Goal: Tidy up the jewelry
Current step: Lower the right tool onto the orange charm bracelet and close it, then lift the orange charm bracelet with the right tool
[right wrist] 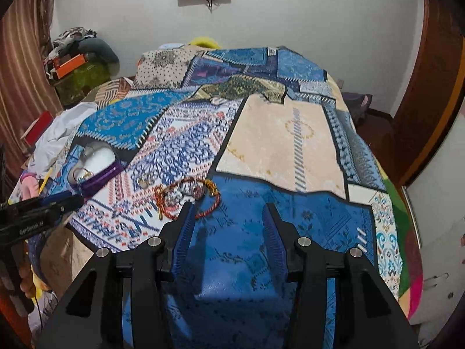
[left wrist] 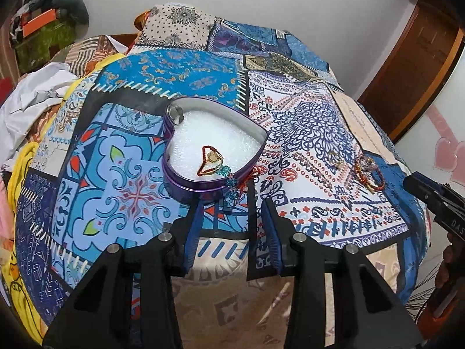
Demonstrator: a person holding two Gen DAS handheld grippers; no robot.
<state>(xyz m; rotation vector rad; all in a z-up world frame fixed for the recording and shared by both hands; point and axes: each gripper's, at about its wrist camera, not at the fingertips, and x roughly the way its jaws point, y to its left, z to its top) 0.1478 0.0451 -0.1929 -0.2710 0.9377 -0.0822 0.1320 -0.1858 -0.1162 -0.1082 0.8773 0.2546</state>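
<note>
I see the heart-shaped purple tin (left wrist: pixel 186 180) on the patchwork bedspread (left wrist: pixel 122 151), its point aimed right. A red bracelet (left wrist: pixel 213 161) lies inside; its beaded tail hangs over the near rim toward my left gripper (left wrist: pixel 231 203), fingers spread. My right gripper (right wrist: pixel 228 206), also spread and empty, hovers beside the loose red bangles (right wrist: pixel 189 196); a gold ring (left wrist: pixel 334 157) lies between.

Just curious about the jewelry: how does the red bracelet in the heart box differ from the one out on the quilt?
The boxed bracelet lies on white foam inside the heart box, blue beads dangling over its rim. The loose bracelet lies on the quilt, near the right claw. Both are red cord.
</note>
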